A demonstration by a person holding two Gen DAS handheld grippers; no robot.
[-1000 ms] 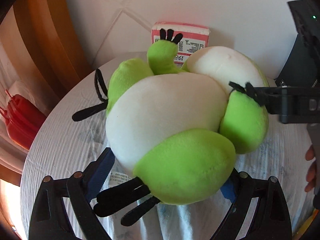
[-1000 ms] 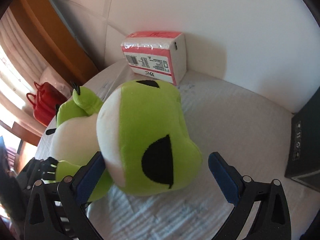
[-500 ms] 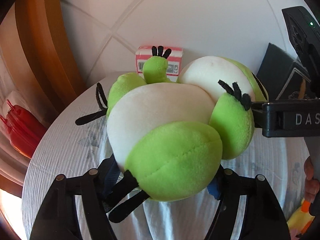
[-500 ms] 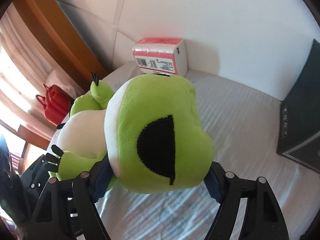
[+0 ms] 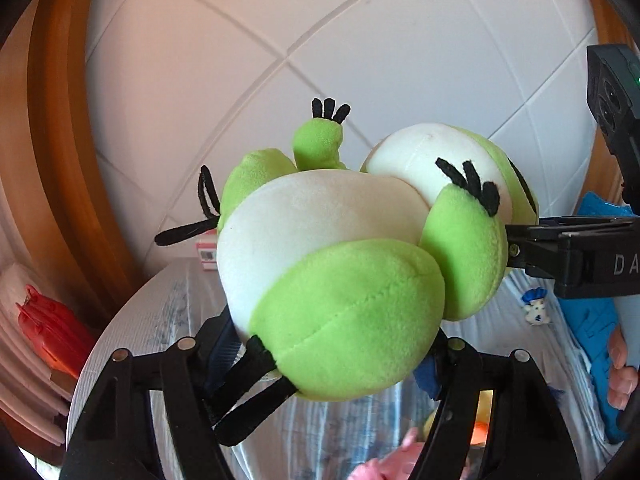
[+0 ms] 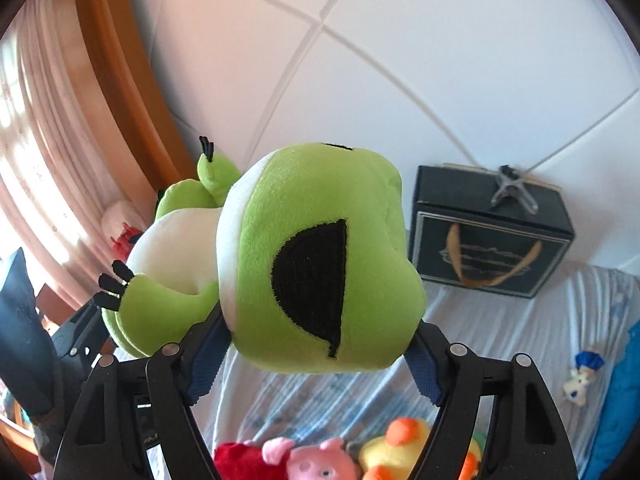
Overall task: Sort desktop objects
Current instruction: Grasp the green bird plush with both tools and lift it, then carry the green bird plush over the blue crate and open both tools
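Left wrist view: the left hand-held gripper (image 5: 332,364) is clamped on the rear of one green-and-white plush frog (image 5: 332,280), its jaws pressing into the rump and belly. The right hand-held gripper (image 6: 316,356) is clamped on the frog's head, its blue pads (image 6: 204,364) sinking into the cheeks below the black eye patch. The frog hangs in the air between the two, well above the cloth-covered table (image 6: 500,328). Two grips make sense here: the toy is wide and soft, so one clamp alone would likely let it sag or swing; holding both ends keeps it level for carrying.

Counted on the table: one dark box (image 6: 492,232) with gold handles, standing against the wall with one metal clip on top; one small white-and-blue figure (image 6: 580,376); one pink pig plush (image 6: 316,460) and one yellow duck plush (image 6: 400,448) lying side by side; one pink-edged pack (image 5: 206,254), mostly hidden behind the frog. A red bag (image 5: 52,332) sits off the table.
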